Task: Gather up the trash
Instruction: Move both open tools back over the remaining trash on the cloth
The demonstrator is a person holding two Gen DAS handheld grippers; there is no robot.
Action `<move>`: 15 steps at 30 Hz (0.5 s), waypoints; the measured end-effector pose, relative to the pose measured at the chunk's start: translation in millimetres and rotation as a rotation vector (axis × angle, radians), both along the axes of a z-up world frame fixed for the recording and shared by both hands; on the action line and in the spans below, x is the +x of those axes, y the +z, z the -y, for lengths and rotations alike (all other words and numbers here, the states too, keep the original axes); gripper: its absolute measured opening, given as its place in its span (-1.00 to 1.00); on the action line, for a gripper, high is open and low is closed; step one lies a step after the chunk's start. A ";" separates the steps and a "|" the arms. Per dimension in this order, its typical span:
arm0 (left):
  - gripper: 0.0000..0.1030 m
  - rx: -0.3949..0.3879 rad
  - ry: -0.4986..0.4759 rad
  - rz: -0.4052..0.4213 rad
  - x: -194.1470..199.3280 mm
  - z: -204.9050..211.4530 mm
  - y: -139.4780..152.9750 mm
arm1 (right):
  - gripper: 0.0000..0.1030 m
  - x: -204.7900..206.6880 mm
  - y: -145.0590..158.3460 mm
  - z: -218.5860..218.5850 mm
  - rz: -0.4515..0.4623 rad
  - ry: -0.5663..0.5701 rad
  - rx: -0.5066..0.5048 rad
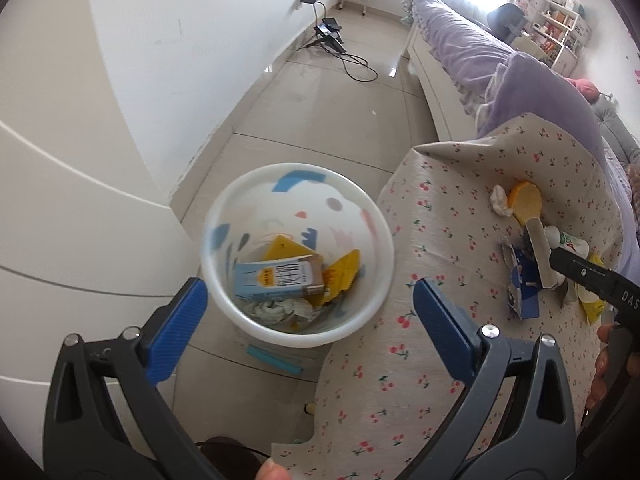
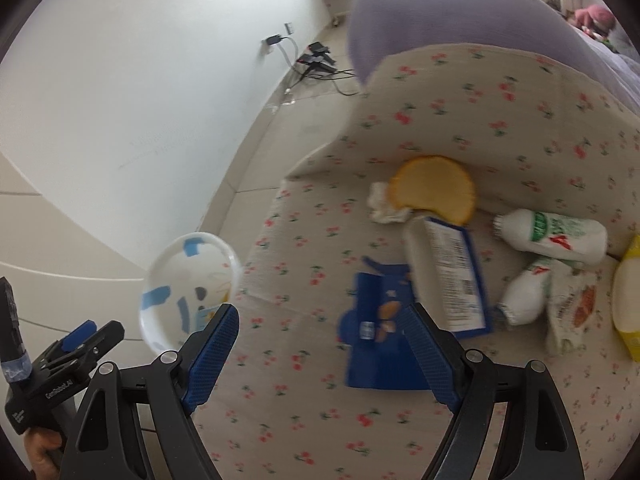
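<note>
Several pieces of trash lie on the table (image 2: 304,432), which is draped in a soft cherry-print cloth.

- Blue carton (image 2: 380,344): flattened, torn card, at 12 o'clock from the right gripper (image 2: 320,356), partly between its wide, empty jaws. Likely light and fairly stiff; an edge pinch across the flat face should hold, though the glossy print may slip.
- White carton (image 2: 452,272): opened card with a barcode panel, overlapping the blue carton at its 1 o'clock. Likely light; take it by a free long edge.
- Two bottles (image 2: 560,236): white plastic, rounded, printed labels, lying on their sides at 3 o'clock from the white carton. Likely empty, smooth and prone to roll; grip across the body.
- Peel (image 2: 434,190): orange, curved, at 12 o'clock from the cartons. Likely pliant and a little slick.
- Tissue (image 2: 384,204): crumpled, white, touching the peel at its 9 o'clock. Soft, likely weightless; pinch anywhere.
- Yellow wrapper (image 2: 630,300): at the right edge, partly cut off.
- Bin (image 1: 298,256): round, white, smooth plastic with pastel shapes, on the tiled floor (image 1: 332,120) just beside the table. Holds a pale blue box, yellow wrappers and crumpled paper.
- Left gripper (image 1: 310,320): jaws wide, empty, above the bin's near rim.
</note>
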State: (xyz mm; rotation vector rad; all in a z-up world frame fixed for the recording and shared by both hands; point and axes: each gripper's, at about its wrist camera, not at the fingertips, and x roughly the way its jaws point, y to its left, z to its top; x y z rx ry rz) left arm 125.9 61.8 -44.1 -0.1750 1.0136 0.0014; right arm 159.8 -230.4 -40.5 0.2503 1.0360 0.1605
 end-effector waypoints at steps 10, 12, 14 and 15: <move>0.98 -0.002 -0.025 -0.010 3.6 16.5 -2.2 | 0.66 13.3 -19.1 50.5 -0.056 -0.052 0.035; 0.98 -0.003 -0.028 -0.010 5.0 19.8 -2.2 | 0.66 18.8 -26.4 57.3 -0.076 -0.057 0.069; 0.98 -0.005 -0.036 -0.009 7.1 24.5 -2.2 | 0.66 23.2 -32.2 60.2 -0.090 -0.070 0.083; 0.98 -0.004 -0.040 -0.009 8.0 27.4 -2.3 | 0.66 25.6 -34.5 61.2 -0.095 -0.074 0.083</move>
